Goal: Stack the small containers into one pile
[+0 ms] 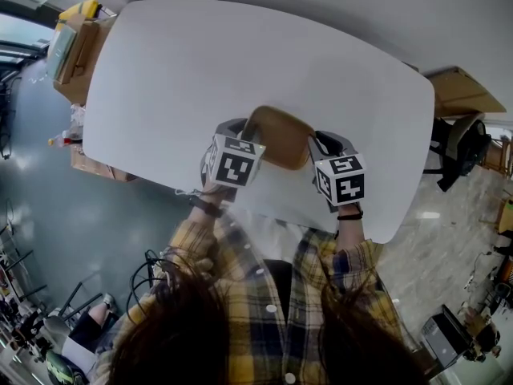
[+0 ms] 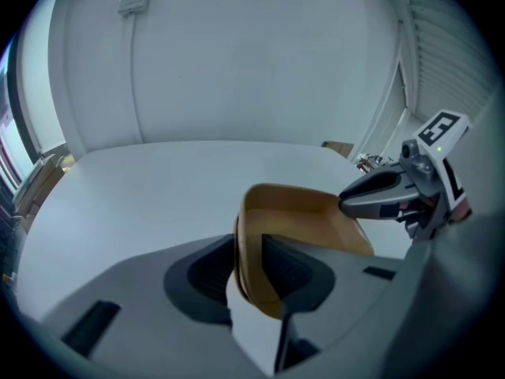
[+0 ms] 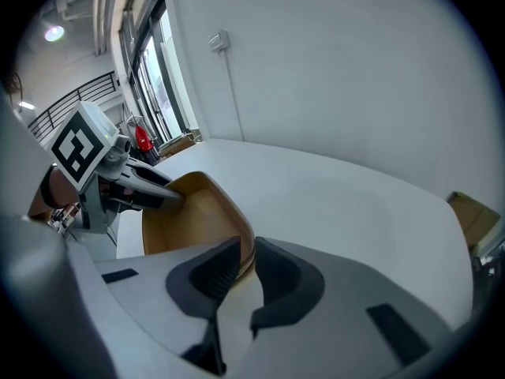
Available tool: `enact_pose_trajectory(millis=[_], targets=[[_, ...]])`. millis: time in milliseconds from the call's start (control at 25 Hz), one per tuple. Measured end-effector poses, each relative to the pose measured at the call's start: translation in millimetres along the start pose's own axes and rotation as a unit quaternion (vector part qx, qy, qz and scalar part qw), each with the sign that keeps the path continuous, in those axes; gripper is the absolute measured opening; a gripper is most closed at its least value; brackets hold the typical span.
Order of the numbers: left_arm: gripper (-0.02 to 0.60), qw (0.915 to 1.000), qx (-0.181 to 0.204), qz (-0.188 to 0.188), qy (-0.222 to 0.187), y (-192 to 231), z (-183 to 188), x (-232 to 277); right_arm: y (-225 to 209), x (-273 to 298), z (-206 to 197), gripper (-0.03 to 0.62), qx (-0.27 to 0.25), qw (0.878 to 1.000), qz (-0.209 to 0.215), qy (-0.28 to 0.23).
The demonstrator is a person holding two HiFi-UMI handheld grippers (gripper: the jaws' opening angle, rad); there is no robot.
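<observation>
A tan-brown container (image 1: 276, 137) with rounded corners sits on the white table (image 1: 200, 62) near its front edge. A doubled line along its rim in the left gripper view suggests more than one nested together. My left gripper (image 1: 244, 131) straddles its left wall (image 2: 251, 251); the jaws stand a little apart around the rim, open. My right gripper (image 1: 318, 144) is on the opposite wall (image 3: 241, 247), its pads closed on the rim. Each gripper view shows the other gripper across the container (image 2: 304, 215): the right gripper (image 2: 379, 192) and the left gripper (image 3: 150, 192).
Cardboard boxes (image 1: 76, 46) stand on the floor past the table's left end, another box (image 1: 461, 87) and a dark chair (image 1: 461, 147) past its right end. The person's checked sleeves (image 1: 240, 271) press against the front edge. A white wall (image 2: 260, 61) lies behind the table.
</observation>
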State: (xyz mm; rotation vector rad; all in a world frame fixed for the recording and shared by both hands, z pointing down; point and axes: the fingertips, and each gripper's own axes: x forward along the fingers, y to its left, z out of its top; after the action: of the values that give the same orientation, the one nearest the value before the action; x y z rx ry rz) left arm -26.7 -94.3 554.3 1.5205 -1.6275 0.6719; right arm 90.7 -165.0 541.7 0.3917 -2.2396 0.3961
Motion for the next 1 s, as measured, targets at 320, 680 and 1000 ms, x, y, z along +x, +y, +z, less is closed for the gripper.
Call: enact_pose_trajectory(millis=[320,680,1000], targets=[[0.153,0.9995,0.023,0.003,-0.02,4.6,14.1,-6.0,0.1,-3.0,6.4,0.067,0.012,1.0,-0.007,-0.014],[0.153,0.9964,0.019,-0.011,-0.082,-0.9,52.1,-28.9,2.6,-29.1,39.9,0.067,0.022,0.997,-0.014,-0.069],[0.122,0.9786,0.022,-0.056,-0.197,-17.2,116.3,-88.4,17.5,-80.1,107.5,0.067,0.006,0.985,-0.012,-0.171]])
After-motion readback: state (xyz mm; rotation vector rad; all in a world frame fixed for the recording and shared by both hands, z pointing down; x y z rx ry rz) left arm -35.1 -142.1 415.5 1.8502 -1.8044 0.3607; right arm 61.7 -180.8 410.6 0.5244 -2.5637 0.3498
